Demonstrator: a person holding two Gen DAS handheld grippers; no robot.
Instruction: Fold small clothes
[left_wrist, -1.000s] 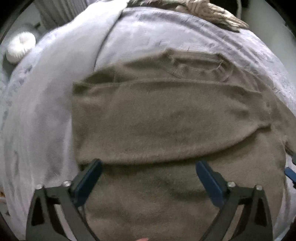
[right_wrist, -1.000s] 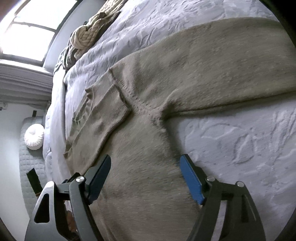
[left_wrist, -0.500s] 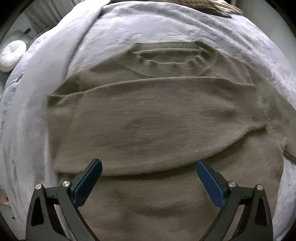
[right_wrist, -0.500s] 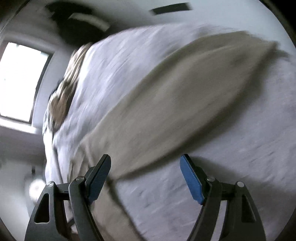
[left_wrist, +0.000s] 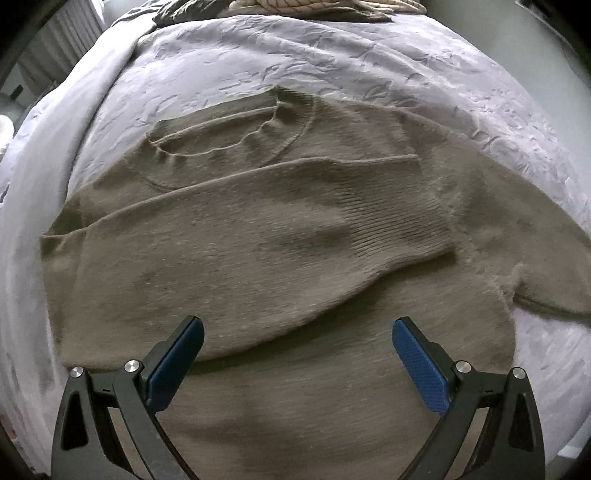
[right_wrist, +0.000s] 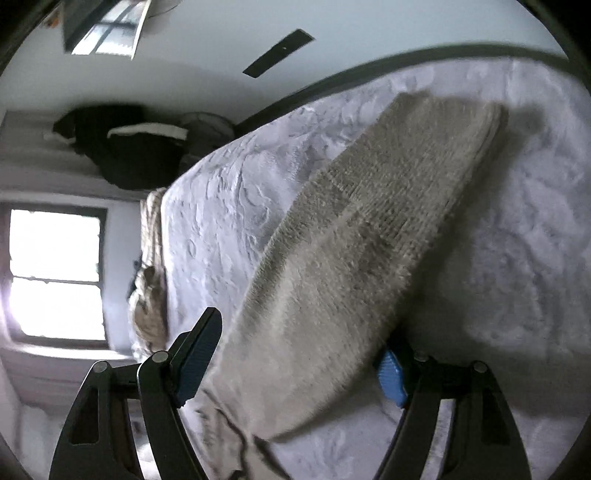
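Sweater (left_wrist: 280, 280) lies flat on the bed (left_wrist: 332, 62), collar at 12 o'clock, one sleeve folded across its chest. Left gripper (left_wrist: 297, 354) hovers over the hem, fingers wide, nothing between. Right gripper (right_wrist: 301, 363) fingers closing around the other sleeve (right_wrist: 354, 251), which stretches toward 1 o'clock; bare bedspread both sides.

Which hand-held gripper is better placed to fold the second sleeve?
Right. The right hand-held gripper is closing around the olive knitted sleeve; the left hand-held gripper hangs open above the sweater body.
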